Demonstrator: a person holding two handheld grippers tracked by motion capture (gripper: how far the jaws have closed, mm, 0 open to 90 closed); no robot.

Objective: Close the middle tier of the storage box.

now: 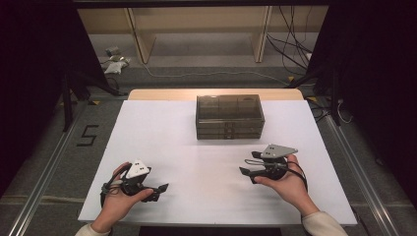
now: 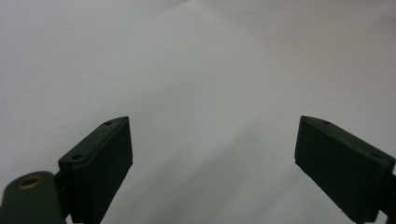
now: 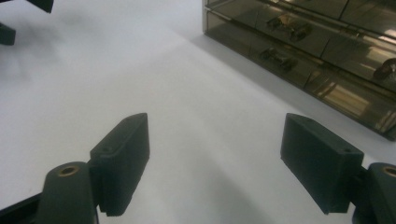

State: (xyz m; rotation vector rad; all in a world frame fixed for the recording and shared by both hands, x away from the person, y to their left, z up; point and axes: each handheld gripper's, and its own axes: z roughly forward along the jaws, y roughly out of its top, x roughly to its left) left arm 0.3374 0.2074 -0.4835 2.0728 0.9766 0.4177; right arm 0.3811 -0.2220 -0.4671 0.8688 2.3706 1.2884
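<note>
1. The smoky translucent plastic drawer box (image 1: 229, 116) stands at the far middle of the white-covered worktop (image 1: 162, 128), square to the person, its drawer fronts facing them. That probably keeps the fronts within reach of either tool from the near side.

2. In the right gripper view the drawer box (image 3: 327, 60) lies ahead and to the right, with small metal pulls on its stacked drawer fronts and dim shapes inside that are too blurred to name. All drawers look pushed in.

3. The right tool (image 1: 250, 164) hovers near the box's front right, well apart from it, pointing across the worktop toward the left. Its jaws are spread wide with nothing between them, seen plainly in its own view (image 3: 215, 163). I judge the wide spread suits coming onto a drawer pull or front.

4. The left tool (image 1: 161, 191) rests low at the near left of the worktop, held in the person's left hand (image 1: 118, 196), its tips pointing right. Its jaws are likewise spread and empty (image 2: 212, 163), with bare white surface before them. It sits far from the box, so it seems parked, perhaps ready to steady the box.

5. Beyond the worktop are a wooden frame (image 1: 196, 29) and loose cables (image 1: 290, 44) on the floor.
</note>
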